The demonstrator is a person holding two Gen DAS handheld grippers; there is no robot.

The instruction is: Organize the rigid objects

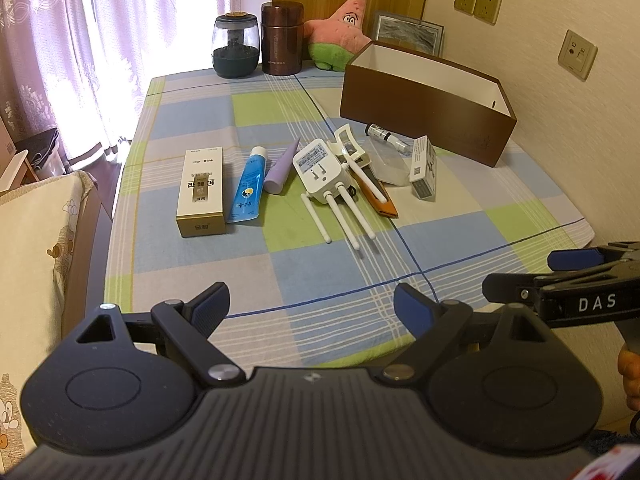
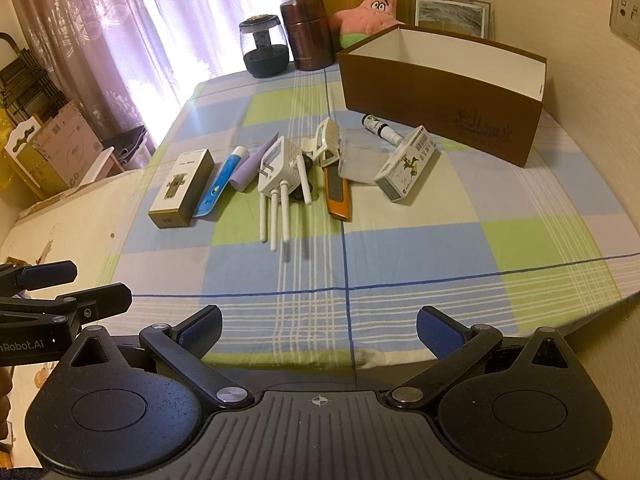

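A row of items lies mid-table: a gold-and-white box (image 1: 202,194) (image 2: 182,188), a blue tube (image 1: 248,188) (image 2: 218,184), a purple tube (image 1: 282,166) (image 2: 250,166), a white router with antennas (image 1: 324,176) (image 2: 278,170), an orange utility knife (image 1: 380,198) (image 2: 338,192), a white clip (image 1: 348,144), a clear plastic case (image 2: 358,162), a small vial (image 1: 386,136) (image 2: 382,128) and a white medicine box (image 1: 424,168) (image 2: 406,170). A brown open box (image 1: 424,108) (image 2: 440,92) stands behind them. My left gripper (image 1: 312,308) and right gripper (image 2: 320,330) are open and empty at the near table edge.
A dark jar (image 1: 235,48), a brown flask (image 1: 282,40), a pink star plush (image 1: 344,32) and a framed picture (image 1: 408,32) stand at the far edge. A checked cloth (image 1: 312,272) covers the table. A cushioned seat (image 1: 36,240) lies left; the wall is right.
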